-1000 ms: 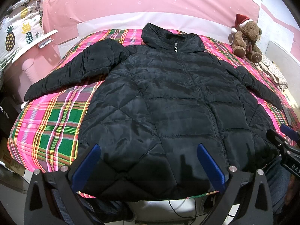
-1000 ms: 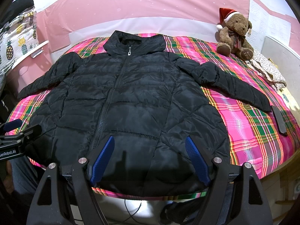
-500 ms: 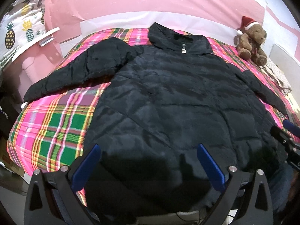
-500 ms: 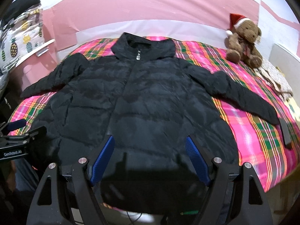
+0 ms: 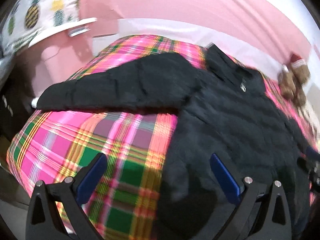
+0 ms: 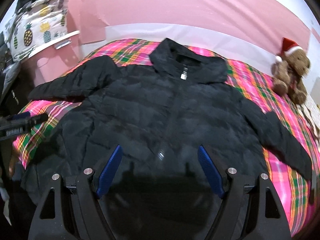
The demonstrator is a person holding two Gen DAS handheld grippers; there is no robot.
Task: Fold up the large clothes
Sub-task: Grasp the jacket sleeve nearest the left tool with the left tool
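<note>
Left hand-held gripper (image 5: 158, 178) fingers apart, empty, lower frame, over plaid bedspread (image 5: 80, 140) and jacket edge. Right hand-held gripper (image 6: 160, 170) apart, empty, above hem. Black puffer jacket (image 6: 160, 110) flat mid-frame on bed, sleeves spread. Teddy bear (image 6: 290, 70) upper right.

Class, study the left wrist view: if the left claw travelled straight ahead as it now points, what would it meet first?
Probably the plaid bedspread, just beside the black jacket; motion blur leaves depth uncertain.
</note>
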